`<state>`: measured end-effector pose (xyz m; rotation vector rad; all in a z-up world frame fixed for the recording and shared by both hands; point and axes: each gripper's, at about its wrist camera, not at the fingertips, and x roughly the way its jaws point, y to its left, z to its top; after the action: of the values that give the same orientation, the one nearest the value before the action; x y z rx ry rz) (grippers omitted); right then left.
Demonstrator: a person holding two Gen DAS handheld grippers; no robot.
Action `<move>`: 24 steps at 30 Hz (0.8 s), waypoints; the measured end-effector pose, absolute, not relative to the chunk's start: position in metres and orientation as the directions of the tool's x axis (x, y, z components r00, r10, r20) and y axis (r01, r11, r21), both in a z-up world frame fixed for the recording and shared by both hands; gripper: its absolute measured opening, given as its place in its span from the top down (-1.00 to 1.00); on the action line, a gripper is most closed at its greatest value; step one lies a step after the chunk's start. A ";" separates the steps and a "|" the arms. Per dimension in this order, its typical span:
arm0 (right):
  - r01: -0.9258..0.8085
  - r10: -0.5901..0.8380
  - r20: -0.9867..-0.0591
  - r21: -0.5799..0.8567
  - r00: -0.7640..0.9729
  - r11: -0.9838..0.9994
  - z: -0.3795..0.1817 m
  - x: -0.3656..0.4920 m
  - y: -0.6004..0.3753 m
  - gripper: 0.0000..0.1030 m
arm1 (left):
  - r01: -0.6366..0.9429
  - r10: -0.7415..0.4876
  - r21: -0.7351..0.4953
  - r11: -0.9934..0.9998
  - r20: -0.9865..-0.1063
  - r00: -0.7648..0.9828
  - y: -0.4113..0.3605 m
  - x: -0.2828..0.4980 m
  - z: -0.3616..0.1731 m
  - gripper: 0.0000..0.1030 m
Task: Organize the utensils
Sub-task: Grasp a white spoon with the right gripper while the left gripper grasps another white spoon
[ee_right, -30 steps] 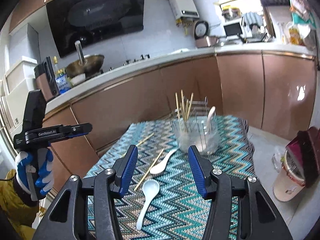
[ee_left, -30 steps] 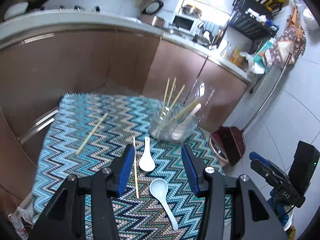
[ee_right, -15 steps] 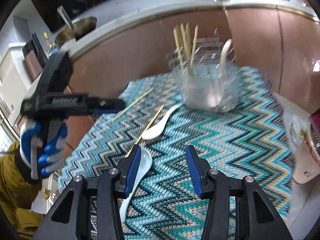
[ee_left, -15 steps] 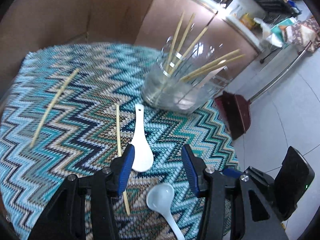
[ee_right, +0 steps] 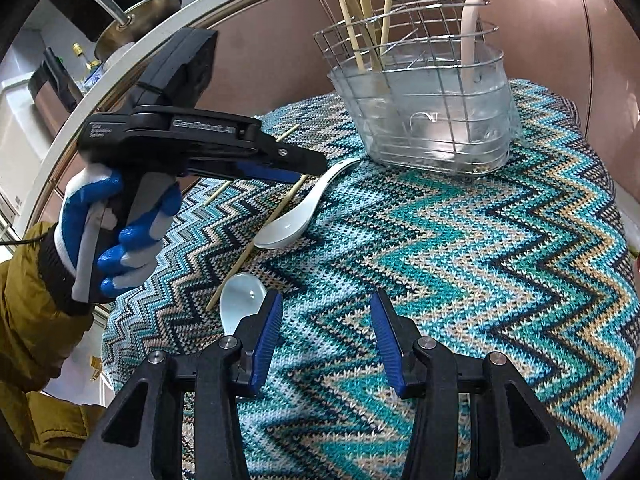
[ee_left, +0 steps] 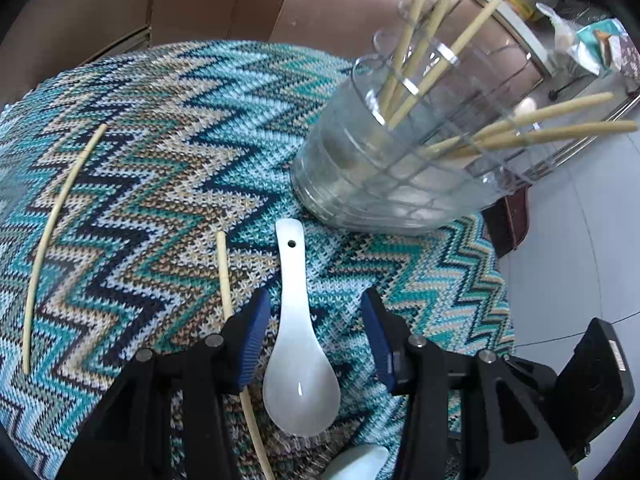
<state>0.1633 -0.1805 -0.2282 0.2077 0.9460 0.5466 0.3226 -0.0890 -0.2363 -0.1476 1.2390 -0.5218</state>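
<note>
My left gripper (ee_left: 314, 320) is open, its blue pads on either side of a white ceramic spoon (ee_left: 298, 344) lying on the zigzag cloth; the spoon also shows in the right wrist view (ee_right: 298, 216). A wooden chopstick (ee_left: 228, 292) lies just left of it, another chopstick (ee_left: 56, 220) farther left. A clear utensil holder (ee_left: 384, 176) with several chopsticks and a spoon stands behind (ee_right: 432, 96). My right gripper (ee_right: 326, 332) is open and empty above the cloth. A pale blue spoon (ee_right: 240, 300) lies by its left finger.
The zigzag knitted cloth (ee_right: 500, 264) covers the small table. Brown kitchen cabinets (ee_left: 120, 0) stand behind it. A pan (ee_right: 132, 28) sits on the counter at the far left. The tiled floor (ee_left: 580, 240) drops off at the table's right edge.
Both grippers have come down and forward toward the table. My left gripper now straddles the white spoon. My right gripper has neared the pale blue spoon.
</note>
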 end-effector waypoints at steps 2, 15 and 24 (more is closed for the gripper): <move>-0.366 0.539 -0.712 0.403 0.451 0.839 -0.230 0.166 -0.177 0.10 | 0.299 -0.456 -0.387 0.872 -0.865 0.209 -0.093 0.326 -0.240 0.30; -0.486 0.622 -0.710 0.436 0.331 0.757 -0.237 0.185 -0.141 0.14 | 0.277 -0.444 -0.389 0.878 -0.879 0.173 -0.094 0.342 -0.257 0.74; -0.566 0.653 -0.721 0.445 0.234 0.694 -0.239 0.199 -0.117 0.23 | 0.297 -0.468 -0.399 0.867 -0.858 0.214 -0.088 0.333 -0.249 0.74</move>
<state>0.1989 -0.1168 -0.2387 0.0976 1.0397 0.8383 0.3325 -0.0881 -0.2490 -0.1606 1.2481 -0.5336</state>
